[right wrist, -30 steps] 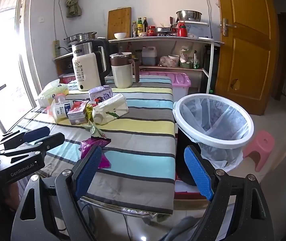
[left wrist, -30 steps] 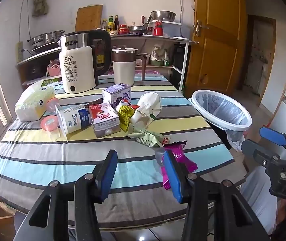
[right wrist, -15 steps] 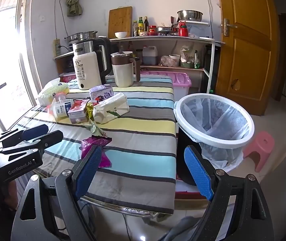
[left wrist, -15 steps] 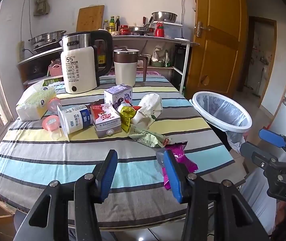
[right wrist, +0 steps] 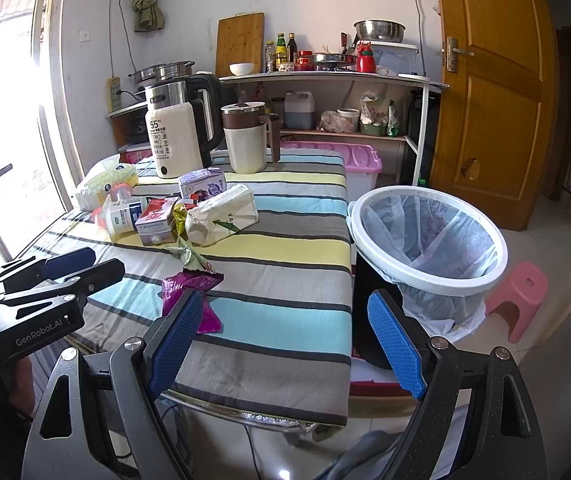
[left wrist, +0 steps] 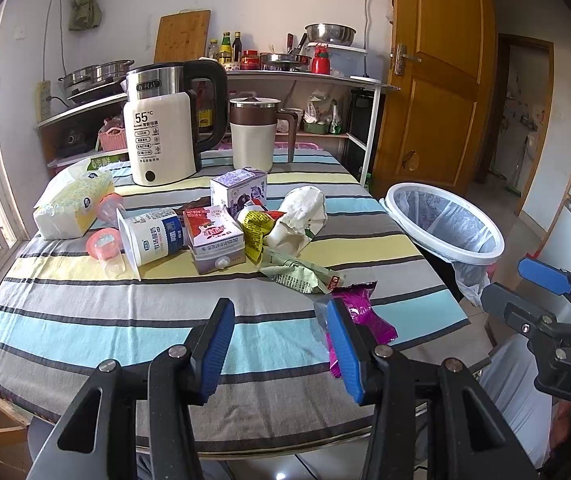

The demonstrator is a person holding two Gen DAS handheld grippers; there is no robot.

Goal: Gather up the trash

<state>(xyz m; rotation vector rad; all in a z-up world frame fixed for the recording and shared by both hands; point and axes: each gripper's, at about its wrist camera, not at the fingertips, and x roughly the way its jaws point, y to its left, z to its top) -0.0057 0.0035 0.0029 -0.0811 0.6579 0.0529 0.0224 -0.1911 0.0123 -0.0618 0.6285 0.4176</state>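
Note:
Trash lies in a heap on the striped table [left wrist: 85,320]: a yogurt cup [left wrist: 149,236], a red carton [left wrist: 213,236], a purple carton [left wrist: 239,192], a crumpled white bag [left wrist: 301,216], a green wrapper [left wrist: 301,274] and a purple wrapper [left wrist: 361,308] nearest the front edge. A white bin with a liner [left wrist: 445,220] stands right of the table. My left gripper [left wrist: 277,344] is open and empty over the front edge. My right gripper [right wrist: 285,332] is open and empty, between the purple wrapper [right wrist: 191,296] and the bin [right wrist: 425,240].
A white kettle [left wrist: 161,136], a brown-lidded jug [left wrist: 253,136] and a tissue pack [left wrist: 73,204] stand at the back of the table. A pink stool [right wrist: 517,296] is on the floor right of the bin. A wooden door [right wrist: 489,92] is behind it.
Both views have shifted very slightly. Nothing on the table has moved and both grippers stay open.

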